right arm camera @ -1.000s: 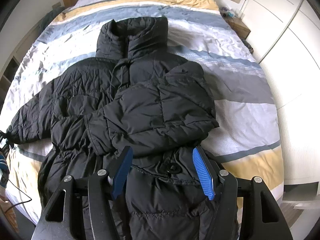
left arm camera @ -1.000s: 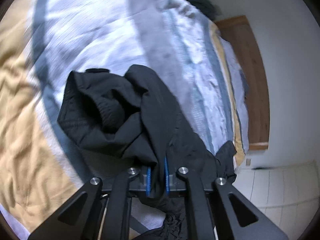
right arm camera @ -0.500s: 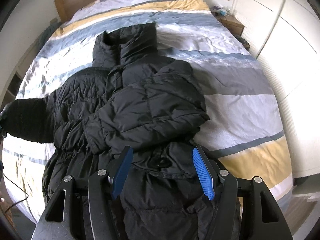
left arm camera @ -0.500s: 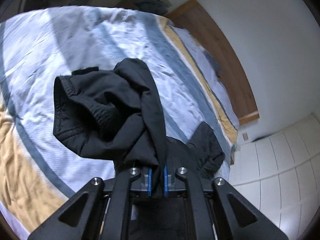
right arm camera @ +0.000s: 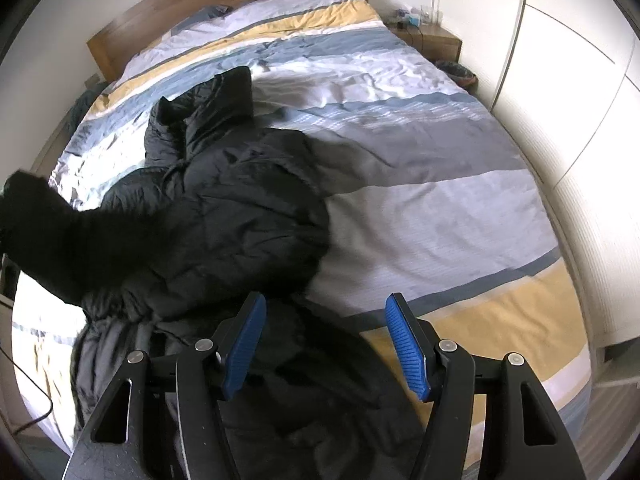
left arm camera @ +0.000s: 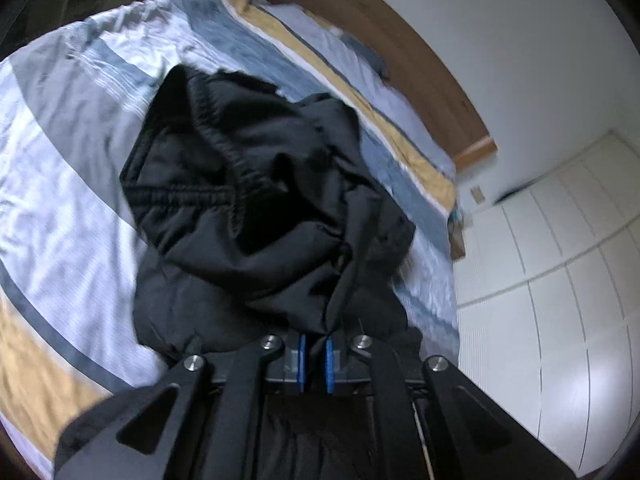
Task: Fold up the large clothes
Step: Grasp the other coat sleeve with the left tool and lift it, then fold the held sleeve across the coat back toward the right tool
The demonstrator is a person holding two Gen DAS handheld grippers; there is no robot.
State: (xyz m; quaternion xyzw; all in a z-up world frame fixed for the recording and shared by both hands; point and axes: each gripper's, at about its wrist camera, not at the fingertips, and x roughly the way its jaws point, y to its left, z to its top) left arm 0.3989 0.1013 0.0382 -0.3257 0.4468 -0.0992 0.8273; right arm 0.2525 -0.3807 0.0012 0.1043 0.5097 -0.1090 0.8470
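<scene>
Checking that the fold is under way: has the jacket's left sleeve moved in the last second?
Yes. The sleeve, flat on the striped duvet before, is now lifted by the left gripper and swinging inward over the jacket.

A wide bed (right arm camera: 420, 208) with a wooden headboard (right arm camera: 224, 4) at the far end carries a duvet striped in white, grey, blue and yellow. A black puffer jacket (right arm camera: 224, 216) lies crumpled on its left half, collar toward the headboard.
</scene>
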